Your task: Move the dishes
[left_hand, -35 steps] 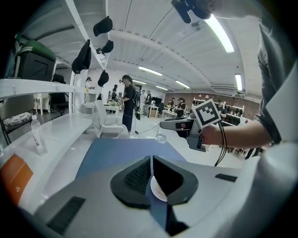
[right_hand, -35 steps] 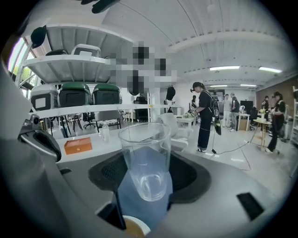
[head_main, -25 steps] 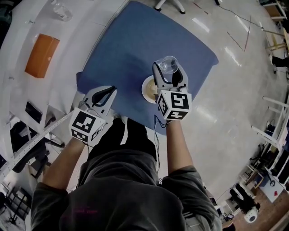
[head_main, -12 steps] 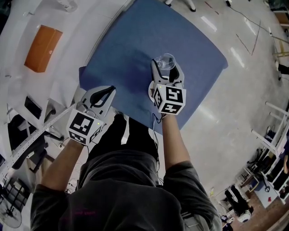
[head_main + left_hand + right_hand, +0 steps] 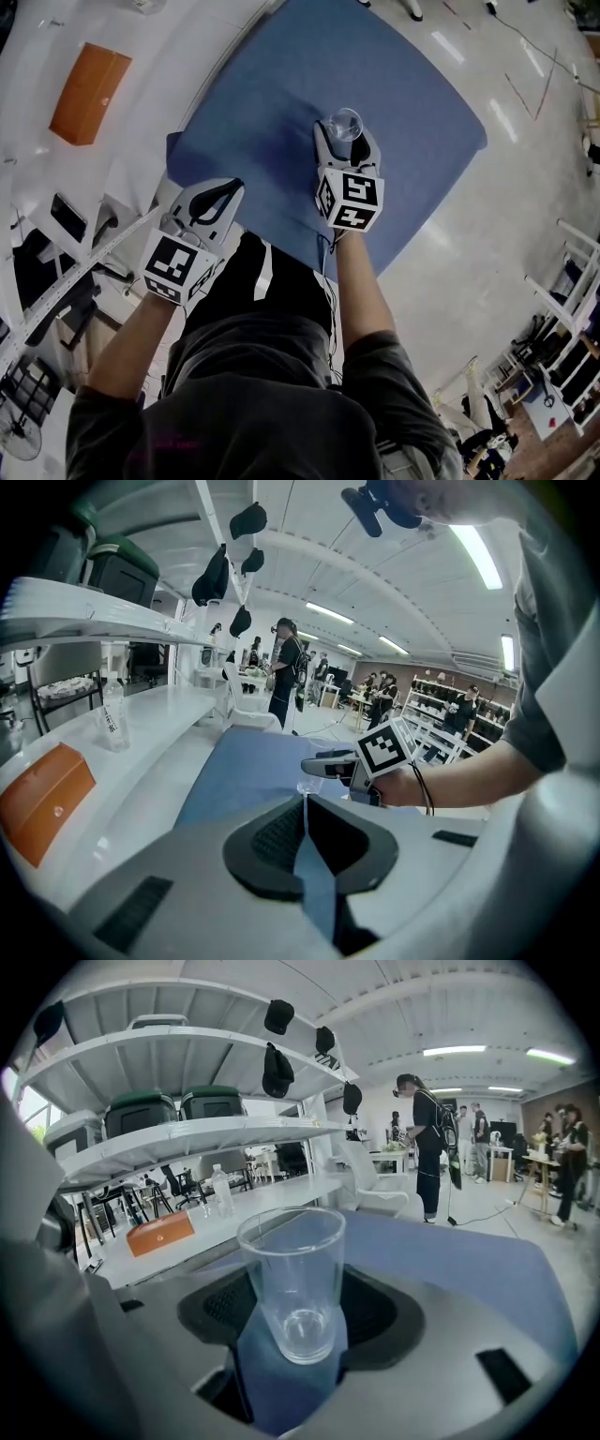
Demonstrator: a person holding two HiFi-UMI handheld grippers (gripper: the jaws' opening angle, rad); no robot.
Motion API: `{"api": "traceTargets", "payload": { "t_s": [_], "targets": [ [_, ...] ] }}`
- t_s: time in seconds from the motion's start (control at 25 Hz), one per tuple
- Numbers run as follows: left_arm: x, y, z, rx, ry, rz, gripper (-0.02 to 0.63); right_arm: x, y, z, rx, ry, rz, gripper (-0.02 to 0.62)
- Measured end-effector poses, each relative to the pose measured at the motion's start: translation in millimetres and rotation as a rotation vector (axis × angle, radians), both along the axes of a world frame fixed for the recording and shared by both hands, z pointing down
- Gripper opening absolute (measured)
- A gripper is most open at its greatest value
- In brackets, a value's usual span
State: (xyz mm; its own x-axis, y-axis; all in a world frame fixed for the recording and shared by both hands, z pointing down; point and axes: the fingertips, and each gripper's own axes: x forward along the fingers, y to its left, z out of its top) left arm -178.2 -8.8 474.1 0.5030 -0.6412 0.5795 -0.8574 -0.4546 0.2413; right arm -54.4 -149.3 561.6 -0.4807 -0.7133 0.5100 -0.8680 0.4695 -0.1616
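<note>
A clear, empty drinking glass (image 5: 346,124) stands upright between the jaws of my right gripper (image 5: 345,148), which is shut on its lower part. In the right gripper view the glass (image 5: 292,1279) fills the middle, held above the blue tablecloth (image 5: 450,1260). My left gripper (image 5: 216,201) is at the near left corner of the blue-covered table (image 5: 281,84). Its jaws are shut with nothing in them, and blue cloth shows under the tips (image 5: 305,803). The right gripper (image 5: 328,765) also shows in the left gripper view. No plate is visible.
An orange box (image 5: 89,92) lies on the white counter (image 5: 178,56) left of the table, with a water bottle (image 5: 223,1194) further along it. Shelves above carry green-lidded bins (image 5: 141,1110). Several people stand in the room behind. Bare floor (image 5: 487,234) runs along the table's right side.
My right gripper has carried the glass farther away from me over the cloth. The cream plate seen beside it a second ago no longer shows. The left gripper has hardly moved.
</note>
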Motion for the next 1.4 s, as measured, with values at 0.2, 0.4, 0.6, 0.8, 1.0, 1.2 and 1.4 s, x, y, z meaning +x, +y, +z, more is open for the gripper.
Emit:
{"api": "traceTargets", "payload": {
  "t_s": [0.2, 0.4, 0.6, 0.8, 1.0, 1.2, 1.4],
  "targets": [
    [-3.2, 1.3, 6.4, -0.012, 0.003, -0.012, 0.014, -7.0, -1.7, 8.2, -0.008, 0.002, -0.014, 0.281],
    [-5.8, 3.7, 11.5, -0.021, 0.005, -0.018, 0.014, -13.9, 0.7, 14.7, -0.014, 0.003, -0.02, 0.281],
    [-6.7, 5.8, 14.2, -0.027, 0.004, -0.017, 0.012, -17.4, 3.8, 21.7, -0.016, 0.014, -0.026, 0.281],
    [-9.1, 6.4, 16.3, -0.032, 0.004, -0.021, 0.012, -19.2, 4.6, 26.9, -0.013, 0.034, -0.035, 0.281],
    [-6.9, 7.3, 17.9, -0.033, 0.009, -0.02, 0.012, -17.6, 5.1, 28.9, -0.01, 0.047, -0.038, 0.281],
    [-6.4, 7.4, 17.3, -0.032, 0.011, -0.017, 0.012, -18.9, 8.6, 29.5, -0.011, 0.071, -0.054, 0.281],
    [-7.2, 6.0, 15.5, -0.029, 0.015, -0.016, 0.012, -20.8, 11.9, 31.0, -0.03, 0.097, -0.074, 0.282]
  ]
}}
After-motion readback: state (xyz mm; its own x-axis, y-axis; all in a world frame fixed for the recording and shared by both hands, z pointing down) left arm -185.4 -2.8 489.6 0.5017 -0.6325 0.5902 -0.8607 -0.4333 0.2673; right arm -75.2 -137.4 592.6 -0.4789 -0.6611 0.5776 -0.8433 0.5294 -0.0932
